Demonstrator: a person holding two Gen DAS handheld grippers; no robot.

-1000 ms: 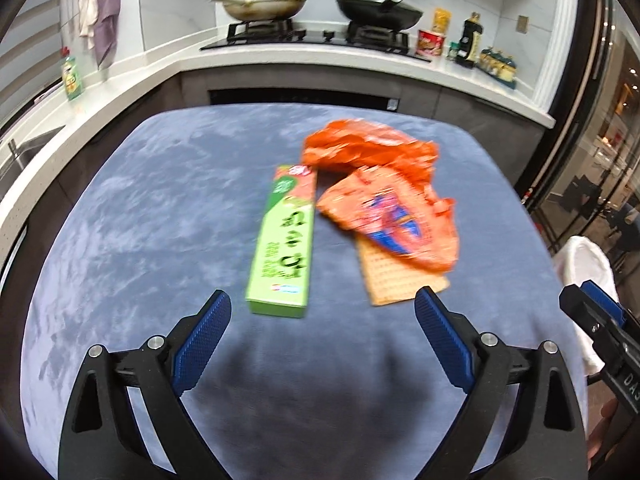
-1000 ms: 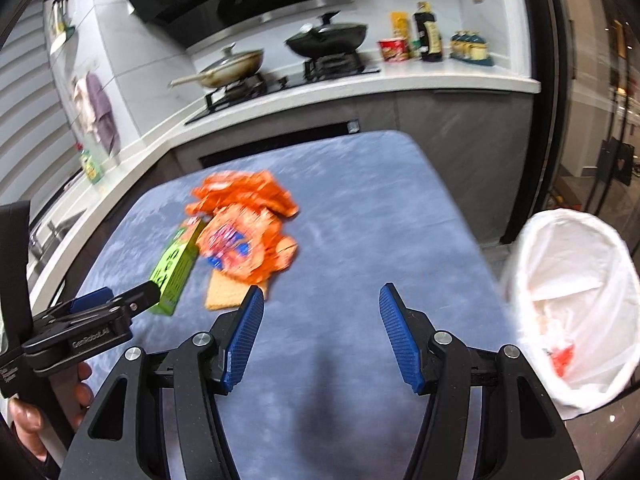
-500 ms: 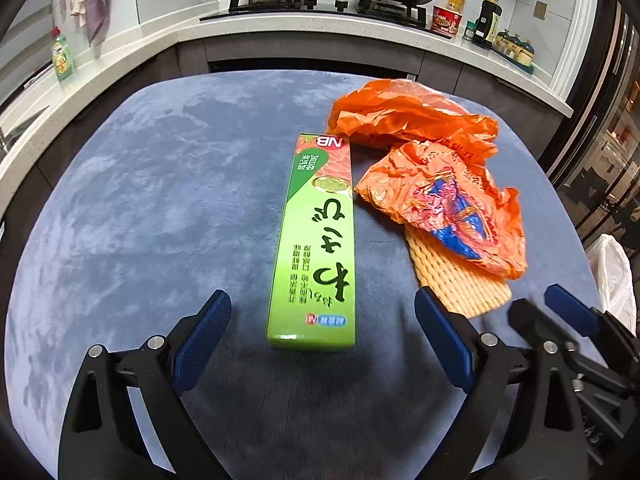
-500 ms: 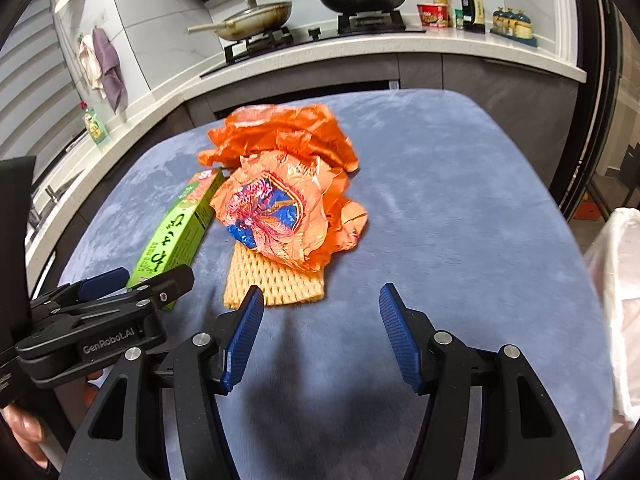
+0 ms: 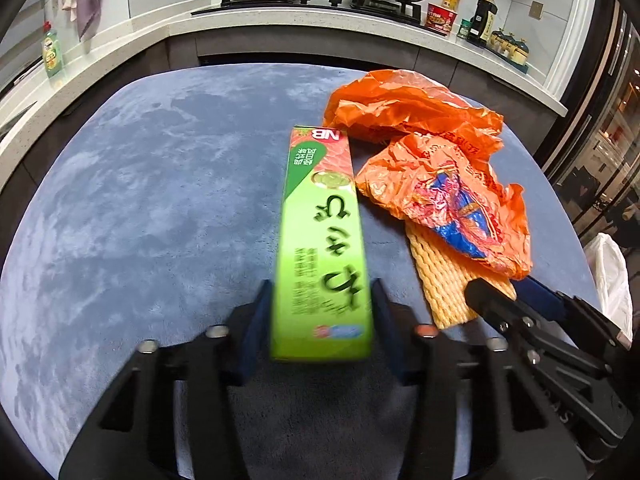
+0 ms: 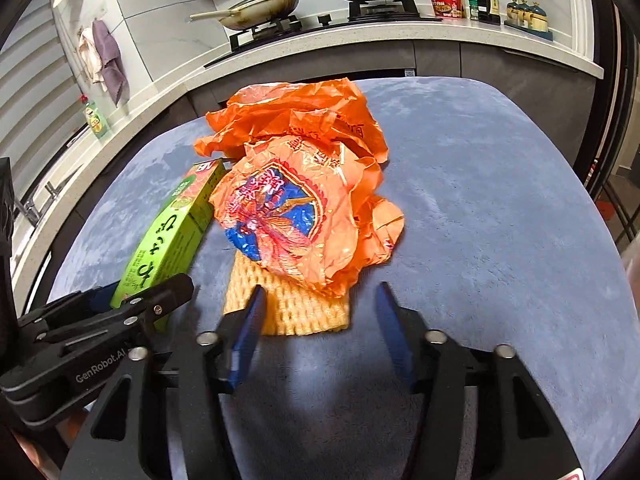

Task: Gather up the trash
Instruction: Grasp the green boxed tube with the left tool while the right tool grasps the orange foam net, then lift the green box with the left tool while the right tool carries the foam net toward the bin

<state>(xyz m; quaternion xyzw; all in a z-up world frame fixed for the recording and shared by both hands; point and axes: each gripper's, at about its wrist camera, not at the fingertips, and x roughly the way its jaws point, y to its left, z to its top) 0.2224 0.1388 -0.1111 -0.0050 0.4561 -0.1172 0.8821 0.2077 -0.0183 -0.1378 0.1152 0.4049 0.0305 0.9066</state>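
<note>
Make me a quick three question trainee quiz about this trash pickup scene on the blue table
1. True or false: the green box lies between the left gripper's jaws.
2. What lies partly under the printed orange wrapper?
A. the yellow foam net
B. a spoon
C. a plate
3. Fill in: the white-lined bin stands beyond the table's ____ edge in the left wrist view.

Key: 1 true; 2 A; 3 right
</note>
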